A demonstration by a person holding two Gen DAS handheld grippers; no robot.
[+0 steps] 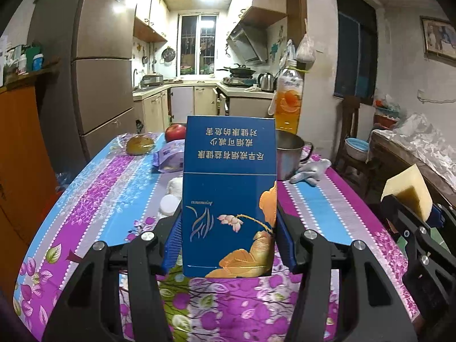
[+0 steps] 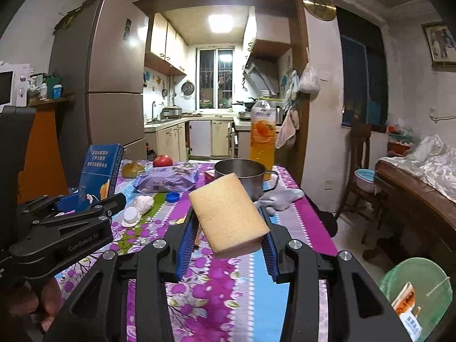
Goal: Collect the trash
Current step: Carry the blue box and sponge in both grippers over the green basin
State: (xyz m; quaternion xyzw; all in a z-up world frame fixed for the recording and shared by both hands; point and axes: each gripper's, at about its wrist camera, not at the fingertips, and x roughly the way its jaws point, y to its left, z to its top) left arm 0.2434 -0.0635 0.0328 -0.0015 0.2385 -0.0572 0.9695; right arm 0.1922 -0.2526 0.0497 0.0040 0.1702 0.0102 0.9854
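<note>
My left gripper (image 1: 228, 228) is shut on a blue cigarette box (image 1: 229, 196), held upside down above the table; the box also shows in the right wrist view (image 2: 101, 173). My right gripper (image 2: 228, 239) is shut on a yellow sponge (image 2: 229, 213), tilted, above the table; the sponge also shows at the right edge of the left wrist view (image 1: 407, 193). A green bin (image 2: 416, 293) with a liner and a small carton inside sits on the floor at lower right of the right wrist view.
The floral tablecloth (image 2: 228, 285) carries a metal mug (image 2: 242, 176), an orange drink bottle (image 2: 262, 131), a purple snack pack (image 2: 168, 182), an apple (image 2: 163, 160), a bun (image 2: 132, 169), a blue cap (image 2: 172, 197), a white cap (image 2: 131, 216) and a grey glove (image 2: 280, 196). A wooden chair (image 2: 359, 171) stands to the right.
</note>
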